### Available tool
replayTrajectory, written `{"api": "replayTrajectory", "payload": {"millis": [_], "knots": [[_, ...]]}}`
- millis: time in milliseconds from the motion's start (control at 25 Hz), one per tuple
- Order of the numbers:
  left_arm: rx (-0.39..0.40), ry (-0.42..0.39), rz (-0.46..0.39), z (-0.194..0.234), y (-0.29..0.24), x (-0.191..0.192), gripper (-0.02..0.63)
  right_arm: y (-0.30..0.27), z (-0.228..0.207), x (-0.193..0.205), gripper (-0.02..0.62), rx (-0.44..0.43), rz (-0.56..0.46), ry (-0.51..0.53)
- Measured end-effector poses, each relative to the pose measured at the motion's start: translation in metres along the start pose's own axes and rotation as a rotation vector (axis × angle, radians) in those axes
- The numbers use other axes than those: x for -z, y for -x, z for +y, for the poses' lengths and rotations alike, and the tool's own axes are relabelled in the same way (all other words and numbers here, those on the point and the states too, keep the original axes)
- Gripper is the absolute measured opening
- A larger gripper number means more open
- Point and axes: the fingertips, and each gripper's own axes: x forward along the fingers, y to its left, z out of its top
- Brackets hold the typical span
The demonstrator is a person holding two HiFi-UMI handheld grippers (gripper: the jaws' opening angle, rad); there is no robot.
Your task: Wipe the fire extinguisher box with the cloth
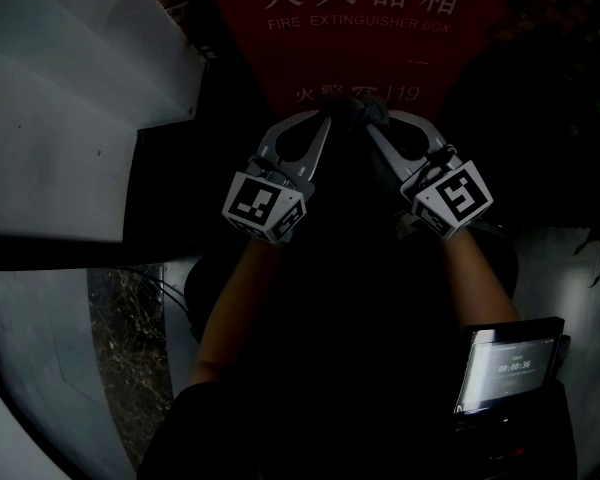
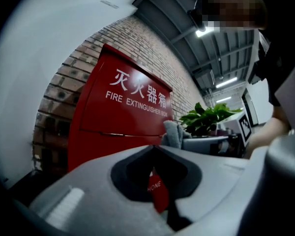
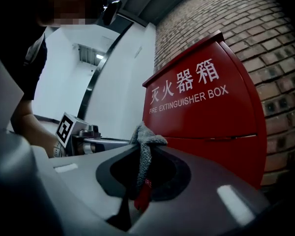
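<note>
The red fire extinguisher box point(image 3: 211, 122) at 12 o'clock says "FIRE EXTINGUISHER BOX" in white. The jaws of the right gripper point(image 3: 141, 150) pinch a grey cloth point(image 3: 146, 134) near the box front. At the cloth's 9 o'clock, the left gripper point(image 2: 155, 149) has its jaws pressed together, empty.

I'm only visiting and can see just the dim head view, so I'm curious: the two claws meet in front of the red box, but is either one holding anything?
Observer: Yes. The right gripper view shows the right gripper shut on a grey cloth.
Operator: And the other claw?
Observer: The left gripper has its jaws together with nothing between them. Only the red fire extinguisher box shows through the gap.
Operator: What is behind the box?
Observer: A brick wall, which rises well above the top of the box.
</note>
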Motion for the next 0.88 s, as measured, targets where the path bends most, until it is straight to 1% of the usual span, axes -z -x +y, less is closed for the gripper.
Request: {"api": "replayTrajectory", "payload": {"millis": [80,240,320,400,440,560,720,880], "knots": [[-0.003,-0.005,-0.006,0.000,0.001,-0.003,0.000,0.001,0.002,-0.001,0.034,-0.006,-0.008,0.001],[0.007,-0.025,-0.012,-0.005,0.006,-0.006,0.000,0.003,0.007,0.004,0.034,0.003,0.039,0.023],[0.009,-0.044,0.002,-0.006,0.009,-0.006,0.000,0.003,0.006,0.002,0.034,0.009,0.016,0.038],[0.013,-0.044,0.023,-0.008,0.010,-0.004,0.000,0.003,0.009,-0.004,0.034,-0.002,-0.020,0.046],[0.014,-0.040,0.031,-0.009,0.010,-0.004,0.000,0.004,0.011,-0.004,0.034,-0.004,-0.021,0.043],[0.010,-0.052,0.013,-0.009,0.010,-0.002,0.000,0.007,0.014,-0.001,0.034,0.002,0.011,0.042],[0.021,-0.051,0.016,-0.014,0.010,-0.001,0.000,0.007,0.015,-0.002,0.034,0.001,-0.003,0.042],[0.021,-0.061,-0.001,-0.013,0.009,0.001,0.000,0.007,0.019,0.000,0.034,-0.012,0.013,0.051]]}}
